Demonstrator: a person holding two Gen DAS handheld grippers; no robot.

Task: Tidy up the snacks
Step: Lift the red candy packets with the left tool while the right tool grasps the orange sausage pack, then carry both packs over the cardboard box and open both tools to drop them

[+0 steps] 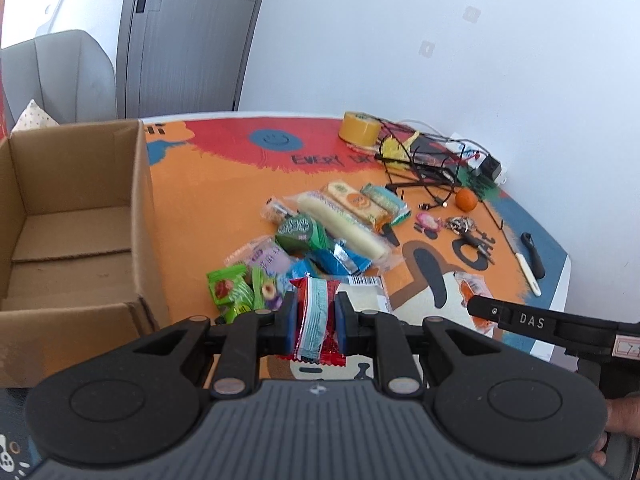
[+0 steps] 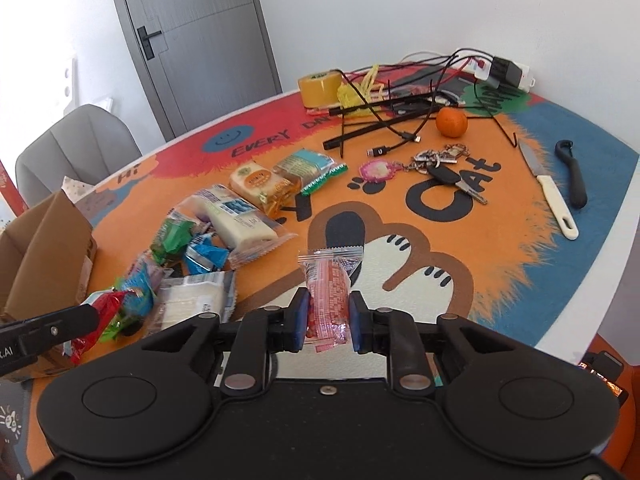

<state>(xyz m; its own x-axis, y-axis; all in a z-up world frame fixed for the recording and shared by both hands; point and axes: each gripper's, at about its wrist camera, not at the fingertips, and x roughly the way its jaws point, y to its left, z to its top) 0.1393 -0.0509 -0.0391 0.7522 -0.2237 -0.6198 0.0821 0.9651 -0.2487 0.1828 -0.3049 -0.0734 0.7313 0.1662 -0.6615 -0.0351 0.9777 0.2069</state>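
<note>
Standing upright, red packet (image 1: 316,316) between left fingers (image 1: 289,320).

The left gripper (image 1: 313,322) has its 2 fingers clamped on a red packet (image 1: 316,316), near the cardboard box (image 1: 76,216). The right gripper (image 2: 329,320) pinches a clear pink packet (image 2: 328,292), farther from that box.

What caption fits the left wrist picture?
Left gripper pinches a red-and-blue snack packet beside an open cardboard box.
</note>
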